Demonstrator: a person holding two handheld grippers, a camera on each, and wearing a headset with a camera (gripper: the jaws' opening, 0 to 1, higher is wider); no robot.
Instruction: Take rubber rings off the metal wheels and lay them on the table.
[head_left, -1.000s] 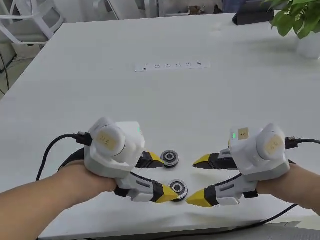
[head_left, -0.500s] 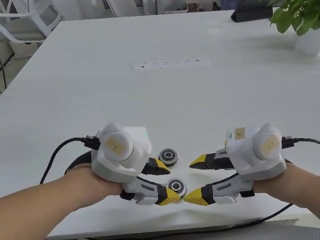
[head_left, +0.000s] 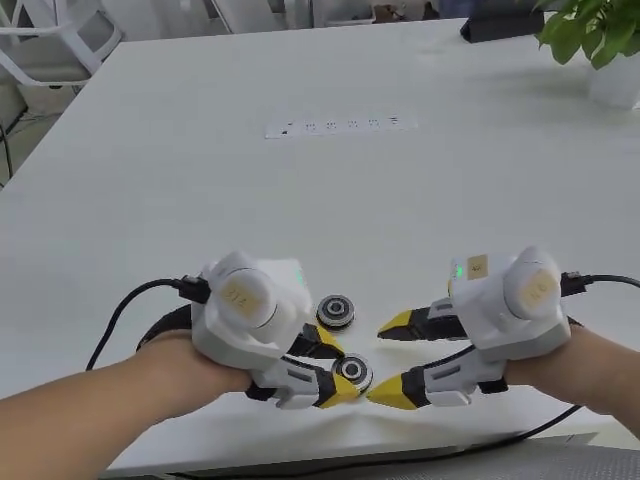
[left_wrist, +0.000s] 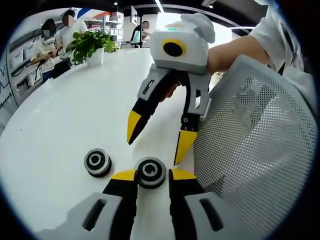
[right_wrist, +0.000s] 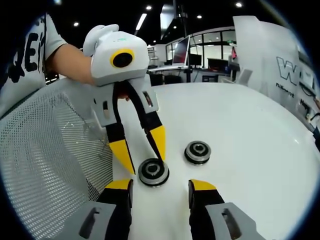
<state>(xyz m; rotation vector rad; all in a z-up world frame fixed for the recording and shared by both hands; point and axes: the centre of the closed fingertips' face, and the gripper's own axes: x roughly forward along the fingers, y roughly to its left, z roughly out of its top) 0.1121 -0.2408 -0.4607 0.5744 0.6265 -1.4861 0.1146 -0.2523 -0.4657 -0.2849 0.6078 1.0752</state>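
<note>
Black rubber rims the two small metal wheels on the white table, close to the person's edge. The near wheel lies between the two tools and the far wheel sits just beyond it, each with its rubber ring on. The left gripper has its yellow-tipped jaws on either side of the near wheel, close against its rim; whether they pinch it or merely flank it cannot be told. The right gripper is released, with its jaws spread and its tips aimed at the same wheel from the opposite side, just short of it. The likely trouble lies in the grip. The wheel is small and round and lies flat on a smooth top, so a jaw meeting it off-centre could squirt it sideways, into the far wheel or towards the nearby table edge. If the left hold is loose, the right tips prying at the ring may drag the whole wheel rather than peel the rubber. A stretched ring could also snap free and fly.
</note>
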